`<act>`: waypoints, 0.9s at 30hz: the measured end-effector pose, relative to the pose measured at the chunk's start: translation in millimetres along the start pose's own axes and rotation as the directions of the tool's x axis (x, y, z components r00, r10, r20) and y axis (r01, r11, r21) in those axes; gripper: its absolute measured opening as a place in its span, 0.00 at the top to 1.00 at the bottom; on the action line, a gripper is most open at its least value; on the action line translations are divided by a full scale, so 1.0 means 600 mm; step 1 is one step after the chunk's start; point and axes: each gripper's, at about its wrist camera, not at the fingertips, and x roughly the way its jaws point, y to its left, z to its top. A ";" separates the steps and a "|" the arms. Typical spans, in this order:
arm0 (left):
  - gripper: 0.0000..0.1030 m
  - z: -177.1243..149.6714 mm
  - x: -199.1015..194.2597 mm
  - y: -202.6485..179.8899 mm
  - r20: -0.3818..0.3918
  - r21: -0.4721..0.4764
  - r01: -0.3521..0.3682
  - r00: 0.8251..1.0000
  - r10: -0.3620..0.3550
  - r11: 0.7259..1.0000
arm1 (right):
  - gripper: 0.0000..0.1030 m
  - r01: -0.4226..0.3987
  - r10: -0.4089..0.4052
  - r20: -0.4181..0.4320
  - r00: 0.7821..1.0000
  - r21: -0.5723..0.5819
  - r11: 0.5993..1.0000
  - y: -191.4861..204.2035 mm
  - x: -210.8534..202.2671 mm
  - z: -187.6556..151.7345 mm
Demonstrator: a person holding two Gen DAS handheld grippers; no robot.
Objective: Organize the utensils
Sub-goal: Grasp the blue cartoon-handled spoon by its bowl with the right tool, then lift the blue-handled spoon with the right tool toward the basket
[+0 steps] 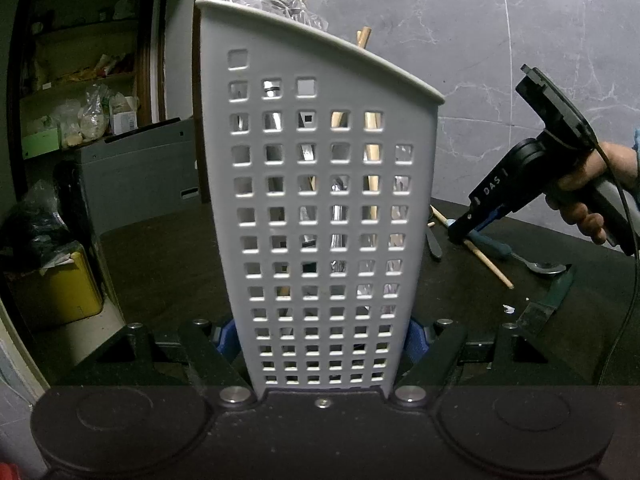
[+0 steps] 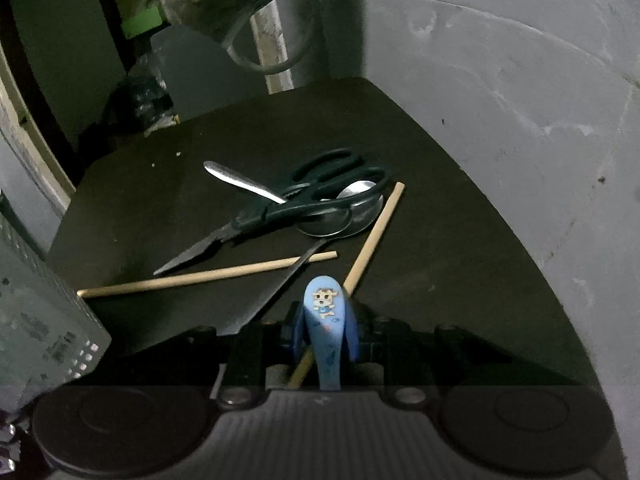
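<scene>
My left gripper (image 1: 322,340) is shut on the white perforated utensil holder (image 1: 320,208), which stands upright and holds metal utensils and wooden chopsticks (image 1: 363,38). My right gripper (image 2: 325,322) is shut on the blue cartoon-printed handle of a spoon (image 2: 325,320); in the left wrist view the right gripper (image 1: 464,232) is low over the table with the spoon's bowl (image 1: 546,267) behind it. Black scissors (image 2: 272,208), metal spoons (image 2: 344,216), a knife (image 2: 276,284) and two loose wooden chopsticks (image 2: 208,276) lie on the dark table (image 2: 460,280).
The holder's corner (image 2: 44,320) shows at the left of the right wrist view. A grey marble wall (image 1: 500,40) stands behind the table. Cluttered shelves (image 1: 80,80), a grey box (image 1: 140,176) and a yellow container (image 1: 68,284) are off the table's left edge.
</scene>
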 end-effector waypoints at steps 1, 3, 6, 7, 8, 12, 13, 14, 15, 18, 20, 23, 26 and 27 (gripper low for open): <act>0.25 0.000 0.000 0.000 0.000 -0.001 0.000 1.000 0.000 1.000 | 0.77 -0.010 0.010 0.003 1.000 0.023 1.000 -0.004 -0.001 -0.001; 0.25 0.000 0.000 0.000 0.000 0.000 0.000 1.000 0.000 1.000 | 0.77 -0.043 0.042 0.009 0.999 0.079 0.996 -0.015 -0.002 -0.003; 0.25 0.000 0.000 0.000 0.000 0.000 -0.001 1.000 0.001 1.000 | 0.77 -0.080 0.077 0.021 0.997 0.158 0.984 -0.030 -0.004 -0.006; 0.25 0.000 0.000 0.000 0.000 -0.001 0.000 1.000 0.000 1.000 | 0.78 -0.086 0.082 0.026 0.996 0.174 0.981 -0.035 -0.002 -0.006; 0.25 0.000 0.000 0.000 0.000 -0.001 0.000 1.000 0.000 1.000 | 0.78 -0.089 0.085 0.030 0.996 0.186 0.979 -0.038 -0.001 -0.005; 0.25 0.000 0.000 0.000 0.000 -0.001 0.000 1.000 0.000 1.000 | 0.78 -0.094 0.086 0.047 0.995 0.208 0.974 -0.043 -0.002 -0.009; 0.25 0.000 0.000 0.000 0.000 0.000 0.000 1.000 0.000 1.000 | 0.77 -0.106 0.098 0.050 0.994 0.218 0.970 -0.046 -0.002 -0.010; 0.25 0.000 0.000 0.000 0.000 -0.001 0.000 1.000 0.000 1.000 | 0.77 -0.113 0.103 0.055 0.993 0.228 0.967 -0.049 -0.002 -0.011; 0.25 0.000 0.000 0.000 0.001 -0.002 0.000 1.000 0.000 1.000 | 0.77 -0.119 0.106 0.068 0.992 0.233 0.965 -0.052 -0.003 -0.013; 0.25 0.000 0.001 0.000 0.000 -0.002 0.001 1.000 -0.001 1.000 | 0.77 -0.155 0.127 0.131 0.983 0.229 0.961 -0.056 -0.015 -0.026; 0.25 0.000 0.001 0.000 0.000 -0.003 0.002 1.000 -0.002 1.000 | 0.77 -0.189 0.147 0.195 0.970 0.213 0.959 -0.055 -0.028 -0.037; 0.25 0.000 0.003 -0.001 -0.001 -0.001 0.003 1.000 -0.003 1.000 | 0.77 -0.218 0.164 0.298 0.940 0.160 0.963 -0.048 -0.052 -0.054; 0.25 0.000 0.003 -0.001 -0.002 -0.001 0.003 1.000 -0.003 1.000 | 0.77 -0.253 0.195 0.389 0.901 0.106 0.962 -0.040 -0.079 -0.069; 0.25 0.000 0.003 -0.001 -0.002 0.000 0.003 1.000 -0.003 1.000 | 0.77 -0.259 0.201 0.423 0.883 0.084 0.962 -0.037 -0.089 -0.075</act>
